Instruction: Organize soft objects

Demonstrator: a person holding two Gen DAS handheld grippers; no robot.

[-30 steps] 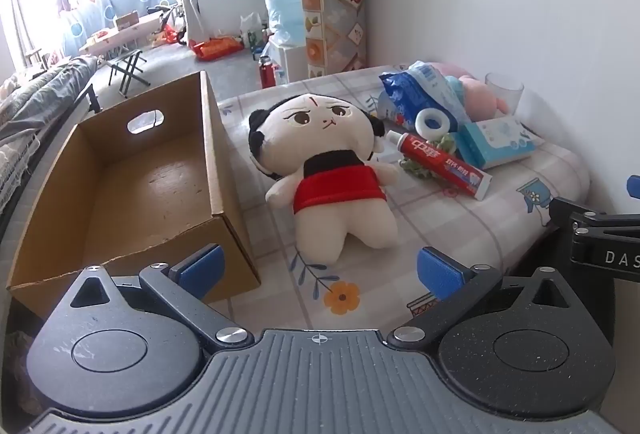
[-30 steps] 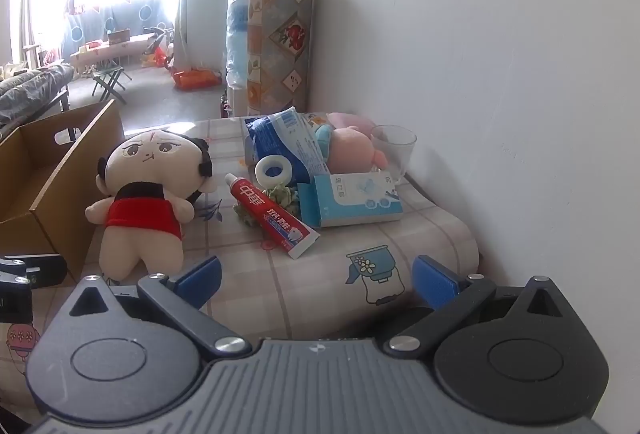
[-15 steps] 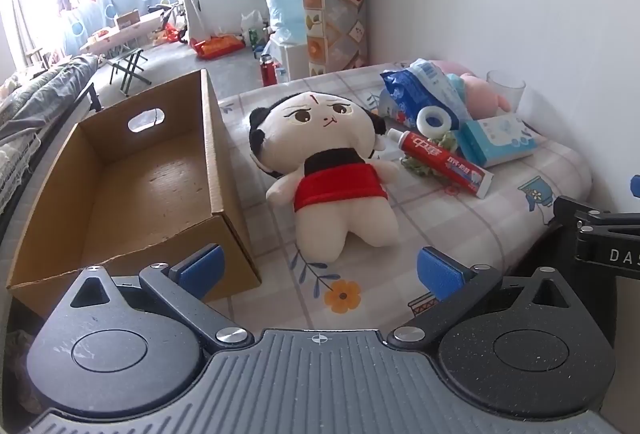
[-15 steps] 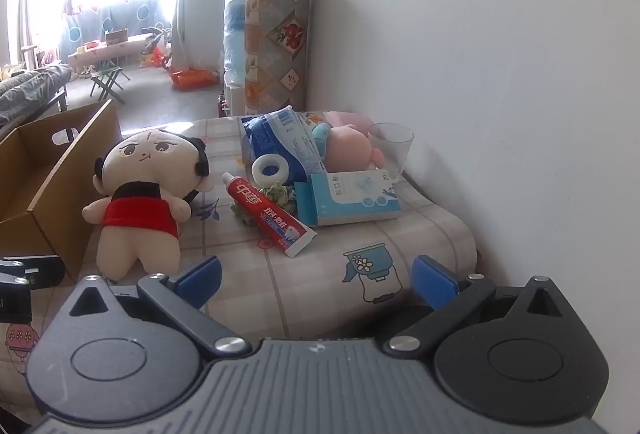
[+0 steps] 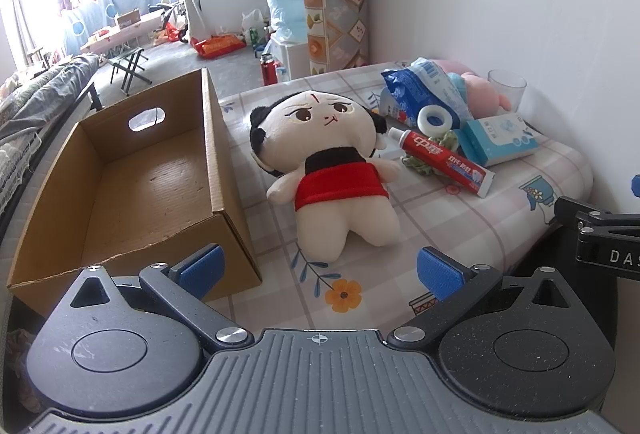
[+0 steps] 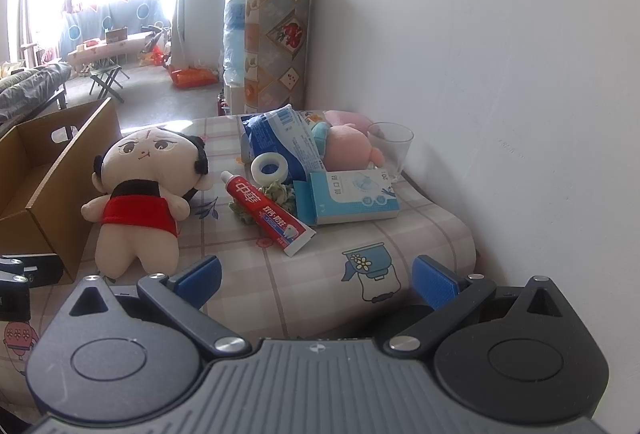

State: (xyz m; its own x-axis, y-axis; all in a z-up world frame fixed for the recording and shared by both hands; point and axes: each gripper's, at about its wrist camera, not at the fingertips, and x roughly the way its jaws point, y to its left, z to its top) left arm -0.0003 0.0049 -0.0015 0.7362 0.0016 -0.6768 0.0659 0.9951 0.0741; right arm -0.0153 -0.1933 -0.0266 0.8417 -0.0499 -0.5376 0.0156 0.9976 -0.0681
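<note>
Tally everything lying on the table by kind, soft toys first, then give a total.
Soft toys: 2, the red-dressed doll and the pink plush.
Packets and boxes: 2, the blue packet and the blue box.
Toothpaste tubes: 1.
Tape rolls: 1.
Green scrunchies: 1.
Glasses: 1.
Cardboard boxes: 1.
Total: 9.
</note>
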